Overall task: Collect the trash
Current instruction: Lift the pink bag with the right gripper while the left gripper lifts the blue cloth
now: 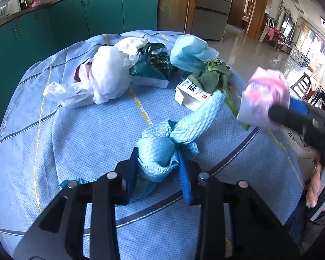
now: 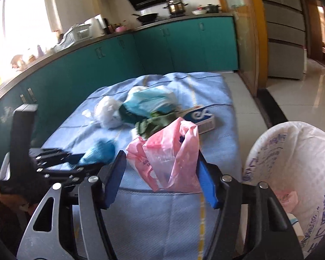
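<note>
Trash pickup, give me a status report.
Left gripper shut on blue foam net. Right gripper shut on pink plastic bag. White trash bag open alongside. Nothing blocking.

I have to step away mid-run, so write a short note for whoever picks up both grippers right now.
Left gripper: shut on blue foam netting, above the table.
Right gripper: shut on pink plastic bag, beside the open trash bag.
Done: something pink already lies in the trash bag.
Left: drop both, then white plastic bag, blue mask, greens, carton.
</note>
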`<state>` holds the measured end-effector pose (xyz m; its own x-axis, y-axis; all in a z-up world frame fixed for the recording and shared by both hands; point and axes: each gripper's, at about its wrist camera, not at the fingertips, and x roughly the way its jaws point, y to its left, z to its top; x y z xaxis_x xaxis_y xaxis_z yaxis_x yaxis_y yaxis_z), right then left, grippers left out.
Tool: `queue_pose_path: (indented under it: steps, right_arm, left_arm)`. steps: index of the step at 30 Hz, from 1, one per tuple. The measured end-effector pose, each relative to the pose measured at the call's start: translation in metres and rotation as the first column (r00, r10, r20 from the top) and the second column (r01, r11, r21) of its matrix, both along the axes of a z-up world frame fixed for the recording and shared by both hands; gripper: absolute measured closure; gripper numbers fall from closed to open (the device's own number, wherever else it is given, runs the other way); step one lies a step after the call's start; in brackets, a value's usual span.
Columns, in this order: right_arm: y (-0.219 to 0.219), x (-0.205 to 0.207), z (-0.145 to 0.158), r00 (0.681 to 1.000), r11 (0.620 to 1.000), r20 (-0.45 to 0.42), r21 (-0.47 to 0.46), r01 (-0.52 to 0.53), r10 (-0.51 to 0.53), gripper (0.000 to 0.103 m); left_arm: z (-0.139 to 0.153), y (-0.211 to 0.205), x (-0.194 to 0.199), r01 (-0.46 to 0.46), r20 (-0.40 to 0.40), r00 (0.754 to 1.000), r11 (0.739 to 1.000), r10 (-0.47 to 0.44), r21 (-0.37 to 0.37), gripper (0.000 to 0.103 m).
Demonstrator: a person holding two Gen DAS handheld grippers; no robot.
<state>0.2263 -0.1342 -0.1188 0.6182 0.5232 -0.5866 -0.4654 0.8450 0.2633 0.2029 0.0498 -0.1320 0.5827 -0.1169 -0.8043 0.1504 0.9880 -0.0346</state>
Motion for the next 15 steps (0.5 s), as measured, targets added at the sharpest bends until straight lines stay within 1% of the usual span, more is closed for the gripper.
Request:
queue_pose_path:
  steps: [2, 4, 5, 6, 8, 11, 13, 15]
  right_arm:
    - [0.006, -0.003, -0.004, 0.999, 0.999, -0.021, -0.034, -0.03, 0.03, 0.04]
    - [0.012, -0.006, -0.007, 0.999, 0.997, -0.024, -0.074, -0.033, 0.031, 0.035]
    - [0.013, -0.007, -0.007, 0.999, 0.996, -0.02, -0.082, -0.031, 0.029, 0.029]
    - [0.014, -0.007, -0.007, 1.0, 0.995, -0.016, -0.092, -0.027, 0.025, 0.024]
    - [0.019, -0.006, -0.008, 1.0, 0.993, -0.01, -0.118, -0.008, 0.007, 0.02]
    - [0.026, -0.002, -0.013, 1.0, 0.989, -0.024, -0.149, -0.006, 0.003, 0.019]
    - [0.03, -0.001, -0.016, 1.0, 0.983, -0.027, -0.183, -0.006, 0.001, 0.019]
    - [0.032, -0.001, -0.02, 1.0, 0.979, -0.026, -0.202, -0.011, 0.006, 0.019]
  left_arm:
    - [0.001, 0.004, 0.0, -0.013, 0.003, 1.0, 1.0, 0.013, -0.009, 0.068]
    - [0.002, 0.005, 0.001, -0.02, 0.003, 1.0, 1.0, 0.02, -0.012, 0.067]
    - [0.002, 0.005, 0.001, -0.021, 0.003, 1.0, 1.0, 0.021, -0.011, 0.067]
    - [0.001, 0.004, 0.002, -0.02, 0.002, 1.0, 1.0, 0.02, -0.011, 0.065]
    - [0.0, 0.004, 0.003, -0.013, 0.0, 1.0, 1.0, 0.013, -0.011, 0.058]
    - [-0.001, -0.002, 0.001, 0.0, 0.004, 1.0, 1.0, 0.0, 0.003, 0.052]
    - [-0.002, -0.002, 0.001, 0.0, 0.001, 1.0, 1.0, 0.0, 0.006, 0.045]
    - [-0.004, 0.0, 0.003, -0.003, -0.003, 1.0, 1.0, 0.003, 0.01, 0.045]
